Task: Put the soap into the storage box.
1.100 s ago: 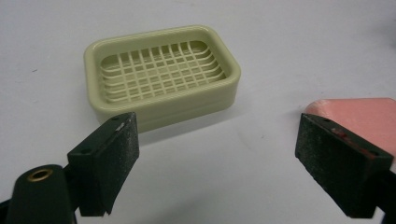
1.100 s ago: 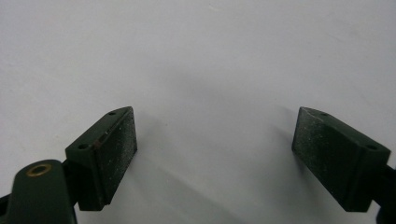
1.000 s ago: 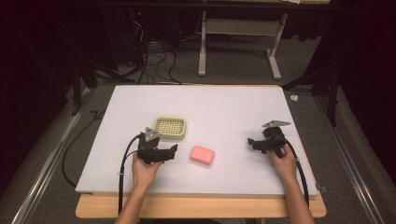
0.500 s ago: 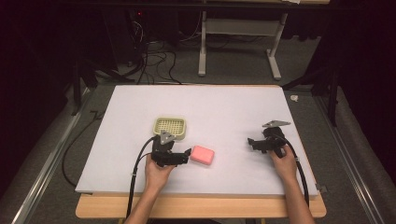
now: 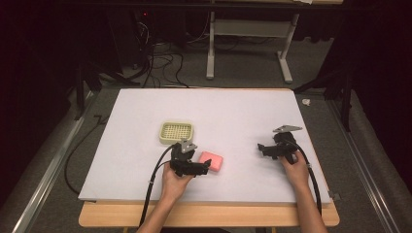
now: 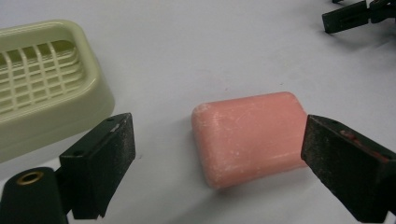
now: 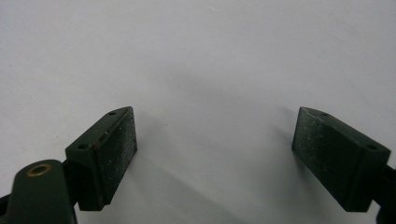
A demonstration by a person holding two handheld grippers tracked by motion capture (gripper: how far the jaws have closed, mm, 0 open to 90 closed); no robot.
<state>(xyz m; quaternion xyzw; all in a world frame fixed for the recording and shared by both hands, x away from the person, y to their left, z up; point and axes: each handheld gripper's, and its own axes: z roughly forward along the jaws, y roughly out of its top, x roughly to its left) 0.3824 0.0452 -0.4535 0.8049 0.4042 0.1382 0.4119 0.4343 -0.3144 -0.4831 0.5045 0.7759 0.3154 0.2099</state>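
Straddling the pink soap bar [image 6: 252, 137], the left gripper [image 6: 217, 163] gapes wide, gripping nothing; the right gripper [image 7: 215, 158] rests wide open, empty, on the white surface [image 5: 233, 111].

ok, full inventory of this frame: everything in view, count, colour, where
soap: 1, pink, on the sheet near its front edge, between the open left jaws, not gripped
soap dish: 1, pale yellow-green with a grid insert, empty, on the sheet just behind and left of the soap
sheet: 1, white, covers most of the table
table: 1, wood, front edge shows below the sheet
desk frame: 1, white legs, on the floor beyond the table
cables: several, black, on the floor behind the table
left gripper: 1, black, open, at the soap
right gripper: 1, black, open, over bare sheet at the right
hands: 2, one on each gripper, coming in from the front edge
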